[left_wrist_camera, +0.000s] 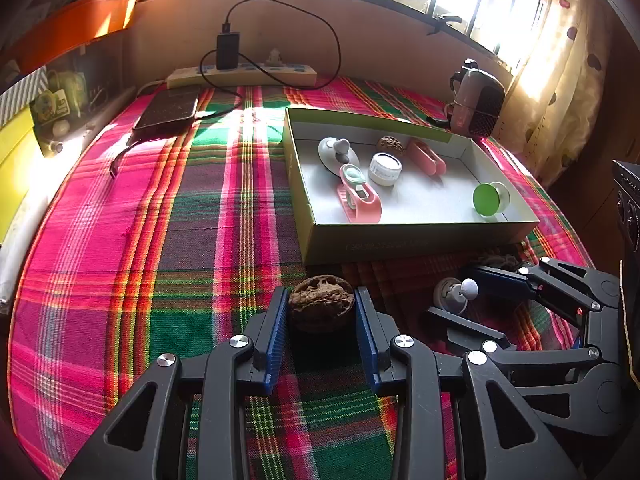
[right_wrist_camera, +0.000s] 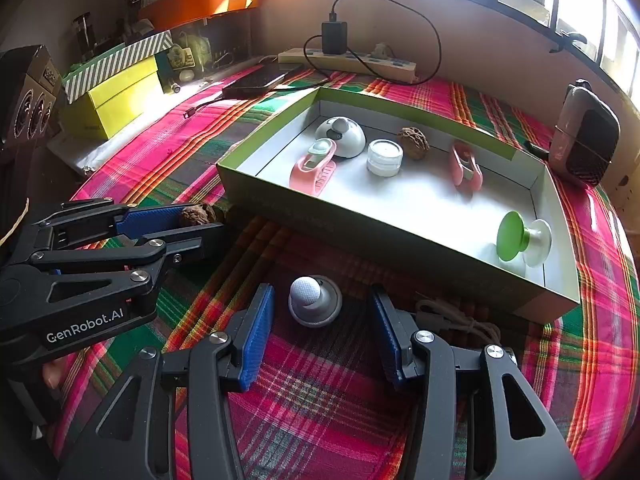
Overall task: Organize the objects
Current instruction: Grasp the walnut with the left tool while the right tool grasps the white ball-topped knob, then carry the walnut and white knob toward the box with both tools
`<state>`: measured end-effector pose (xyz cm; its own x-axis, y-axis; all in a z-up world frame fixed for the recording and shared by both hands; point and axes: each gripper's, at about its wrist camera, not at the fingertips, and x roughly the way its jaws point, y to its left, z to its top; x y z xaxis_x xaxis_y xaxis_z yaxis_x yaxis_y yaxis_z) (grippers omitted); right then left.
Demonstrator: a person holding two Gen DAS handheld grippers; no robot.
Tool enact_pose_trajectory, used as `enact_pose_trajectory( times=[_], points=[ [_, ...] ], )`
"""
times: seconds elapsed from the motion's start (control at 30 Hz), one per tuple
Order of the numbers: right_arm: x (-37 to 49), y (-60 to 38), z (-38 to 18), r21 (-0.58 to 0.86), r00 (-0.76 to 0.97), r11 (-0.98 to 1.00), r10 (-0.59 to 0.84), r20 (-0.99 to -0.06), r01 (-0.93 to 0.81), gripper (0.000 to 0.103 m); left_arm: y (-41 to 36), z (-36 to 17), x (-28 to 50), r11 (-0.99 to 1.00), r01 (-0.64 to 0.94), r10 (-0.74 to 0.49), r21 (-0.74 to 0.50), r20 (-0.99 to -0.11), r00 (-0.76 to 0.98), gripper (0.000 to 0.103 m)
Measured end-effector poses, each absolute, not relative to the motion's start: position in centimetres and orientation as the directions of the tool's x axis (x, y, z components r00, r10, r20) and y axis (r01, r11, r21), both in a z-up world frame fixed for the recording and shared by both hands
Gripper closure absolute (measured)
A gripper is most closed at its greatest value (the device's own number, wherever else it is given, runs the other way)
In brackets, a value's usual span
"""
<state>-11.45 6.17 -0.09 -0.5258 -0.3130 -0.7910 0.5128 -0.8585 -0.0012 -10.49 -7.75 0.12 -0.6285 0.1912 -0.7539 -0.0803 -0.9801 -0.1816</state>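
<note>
Left side first: the left gripper (left_wrist_camera: pixel 321 312) has a walnut (left_wrist_camera: pixel 321 303) between its blue pads on the plaid cloth (left_wrist_camera: pixel 180 240), just in front of the near wall of the box (left_wrist_camera: pixel 420 236). In the left wrist view the pads sit flush against both flanks of the shell, so I read this as a grip on the nut, though whether it is firm I cannot tell. The shell is hard, rounded and ridged; it would likely squirt out under a lopsided squeeze, so keep the pads square across its widest part and lift straight up before moving over the box wall. Centre: the box already holds a second walnut (right_wrist_camera: pixel 413 142), a small white jar (right_wrist_camera: pixel 384 157), two pink clips (right_wrist_camera: pixel 313 170), a white domed holder (right_wrist_camera: pixel 341 136) and a green-topped suction knob (right_wrist_camera: pixel 520 240); free floor lies between the jar and the knob, a sensible drop zone. Right side: the right gripper (right_wrist_camera: pixel 320 320) stands wide, its pads well clear of a small white knob-topped piece (right_wrist_camera: pixel 315 306) lying on the cloth between them. Nothing is held there. Best practice, in my judgement: advance a little so the pads span the round base rather than the ball top, then close slowly. A pale cord (right_wrist_camera: pixel 460 320) lies just beside the right pad; avoid pinching it. Clear the box's near wall with both loads.
</note>
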Motion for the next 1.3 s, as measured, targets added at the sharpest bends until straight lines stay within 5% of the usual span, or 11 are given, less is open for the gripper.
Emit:
enact_pose_trajectory(
  times=[0.47, 1.3],
  points=[
    [-11.31, 6.49, -0.04, -0.003, -0.537, -0.866, -0.308, -0.786, 0.500, 0.075, -7.71, 0.12, -10.48, -0.980, -0.080, 0.191, -0.181, -0.754, -0.629, 0.073],
    [-11.36, 6.56, 0.06, -0.001, -0.536, -0.866, -0.309, -0.786, 0.501, 0.076, -7.60, 0.24, -10.32, -0.984, -0.079, 0.174, -0.161, -0.755, -0.632, 0.073]
  ],
)
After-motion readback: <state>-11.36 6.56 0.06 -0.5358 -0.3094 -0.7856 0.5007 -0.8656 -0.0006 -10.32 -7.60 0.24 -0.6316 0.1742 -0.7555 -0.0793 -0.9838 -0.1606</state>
